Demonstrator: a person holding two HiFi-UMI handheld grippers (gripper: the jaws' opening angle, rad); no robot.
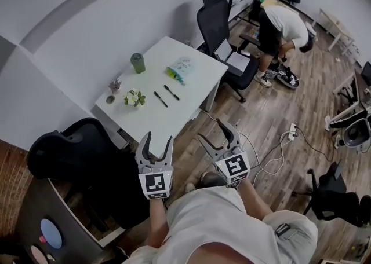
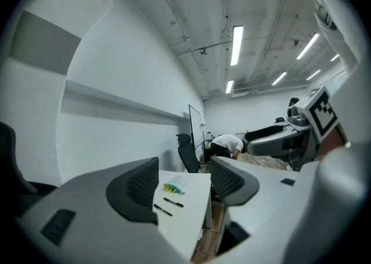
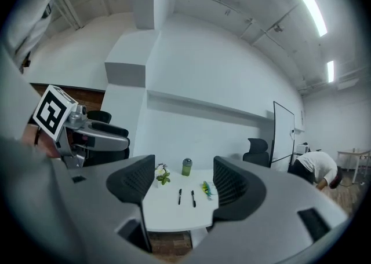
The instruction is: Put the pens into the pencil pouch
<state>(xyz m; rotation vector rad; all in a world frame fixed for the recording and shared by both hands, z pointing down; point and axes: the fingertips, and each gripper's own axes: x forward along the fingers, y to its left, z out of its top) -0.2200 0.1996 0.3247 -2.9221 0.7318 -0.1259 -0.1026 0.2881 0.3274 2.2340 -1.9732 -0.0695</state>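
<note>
The approach is judged under way. Two pens lie mid-table, the pouch just beyond. The left gripper and right gripper are held released and empty, short of the table; a reach is needed next.

Table front free — chair left

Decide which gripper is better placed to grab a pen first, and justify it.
Left, probably. Both are open and empty, but the left gripper faces the two thin black pens on the white rectangular table; the right gripper hangs off its side, over wooden floor.
</note>
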